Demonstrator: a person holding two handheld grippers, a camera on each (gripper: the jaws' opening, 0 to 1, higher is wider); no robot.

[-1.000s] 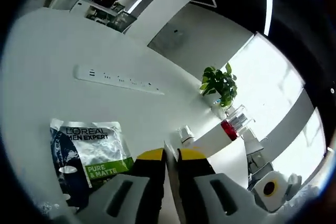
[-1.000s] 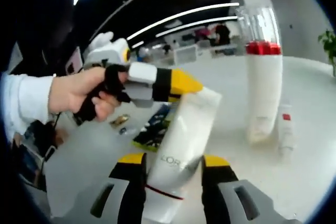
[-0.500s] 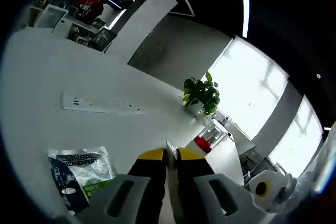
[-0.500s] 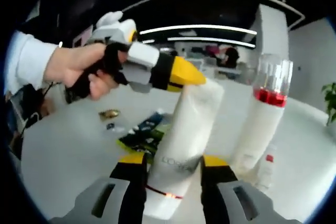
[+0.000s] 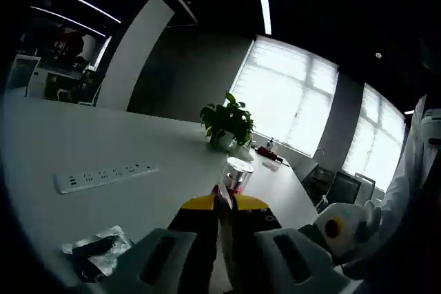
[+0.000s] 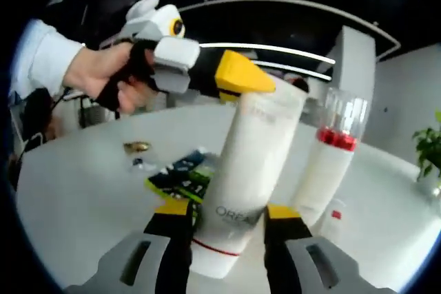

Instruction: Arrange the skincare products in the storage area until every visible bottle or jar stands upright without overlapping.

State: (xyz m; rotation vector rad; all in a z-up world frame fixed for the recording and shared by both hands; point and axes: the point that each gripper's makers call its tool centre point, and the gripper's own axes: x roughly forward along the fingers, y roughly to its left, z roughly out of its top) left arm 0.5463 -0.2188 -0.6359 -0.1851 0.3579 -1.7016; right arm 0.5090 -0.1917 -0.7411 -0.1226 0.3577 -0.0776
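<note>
Right gripper view — both grippers on the white L'Oréal tube [image 6: 244,191], which leans slightly above the white table [image 6: 76,191].

Right gripper [image 6: 226,217] has its yellow-tipped jaws part-open around the tube's lower body, though whether they press it I cannot tell; the tube's cap end is cut off behind them. Left gripper [image 6: 265,87], held by a hand [image 6: 103,74], meets the tube's flat top edge; in the left gripper view its jaws [image 5: 224,203] stand nearly closed on a thin white edge. Just right of the tube stands a clear-capped white bottle [image 6: 331,163] with a red band, and a small red-topped item [image 6: 331,224] at its foot is too blurred to name. Left of the tube lies a green-and-black sachet [image 6: 178,178], partly hidden behind it.
</note>
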